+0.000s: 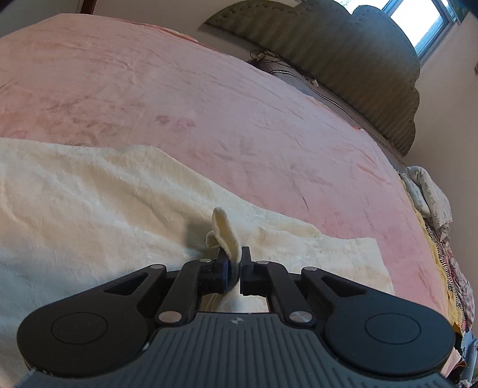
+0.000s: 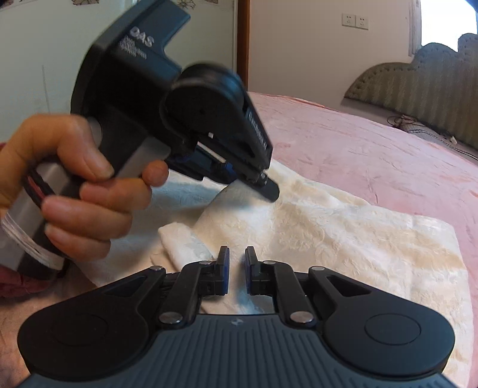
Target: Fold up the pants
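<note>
Cream fleece pants (image 1: 89,203) lie spread on the pink bed cover (image 1: 209,104). My left gripper (image 1: 234,256) is shut on a pinched fold of the pants, which sticks up between the fingers. In the right wrist view the left gripper (image 2: 269,186) shows from the side, held by a hand, its tip on the pants (image 2: 343,238). My right gripper (image 2: 237,256) hovers just above the pants near a folded edge, its jaws a small gap apart with nothing between them.
A green padded headboard (image 1: 358,59) stands at the bed's far end, with cables (image 1: 269,59) beside it. Crumpled printed bedding (image 1: 430,203) lies at the bed's right edge. A window (image 1: 424,27) is behind. The pink cover (image 2: 388,149) stretches beyond the pants.
</note>
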`<state>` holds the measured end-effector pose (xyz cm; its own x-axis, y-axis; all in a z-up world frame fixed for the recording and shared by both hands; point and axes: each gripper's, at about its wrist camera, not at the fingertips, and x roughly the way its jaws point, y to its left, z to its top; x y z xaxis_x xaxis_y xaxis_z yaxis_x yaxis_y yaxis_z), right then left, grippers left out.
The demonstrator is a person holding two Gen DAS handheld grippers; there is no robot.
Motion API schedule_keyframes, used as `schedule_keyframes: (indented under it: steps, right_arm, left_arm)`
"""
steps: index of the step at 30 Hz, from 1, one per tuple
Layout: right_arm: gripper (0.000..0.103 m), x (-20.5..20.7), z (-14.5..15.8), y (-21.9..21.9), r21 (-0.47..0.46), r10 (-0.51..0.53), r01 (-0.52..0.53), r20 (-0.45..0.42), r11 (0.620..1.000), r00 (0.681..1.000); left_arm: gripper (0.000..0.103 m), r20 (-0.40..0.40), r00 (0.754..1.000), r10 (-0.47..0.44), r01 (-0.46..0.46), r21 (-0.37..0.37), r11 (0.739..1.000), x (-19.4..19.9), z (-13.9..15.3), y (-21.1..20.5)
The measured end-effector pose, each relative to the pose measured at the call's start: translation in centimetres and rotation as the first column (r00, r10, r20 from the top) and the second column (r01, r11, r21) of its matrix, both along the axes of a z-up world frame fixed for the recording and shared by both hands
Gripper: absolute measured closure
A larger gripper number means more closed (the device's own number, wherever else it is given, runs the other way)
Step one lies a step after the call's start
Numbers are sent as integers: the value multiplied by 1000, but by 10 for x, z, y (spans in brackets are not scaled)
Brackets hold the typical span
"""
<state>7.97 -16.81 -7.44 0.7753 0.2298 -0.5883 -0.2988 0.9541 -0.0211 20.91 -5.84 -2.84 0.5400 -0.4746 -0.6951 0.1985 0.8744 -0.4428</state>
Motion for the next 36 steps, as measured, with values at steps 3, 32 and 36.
schedule_keyframes:
  steps: [3,32,36]
  right_arm:
    - [92,-12,7,1,-4,17,-17,25,1000,1000]
    - [90,-31,16,-2,115,-52,43,80,992,995]
    - [90,-32,16,-18,148,-125,114,67,982,990]
  left_arm:
    - [76,-26,1000,14,-13,37,999,-4,9,7]
    - [40,154,981,118,-171,396,902,-82,26,73]
    - [37,171,977,130,-191,420,887,-91,25,81]
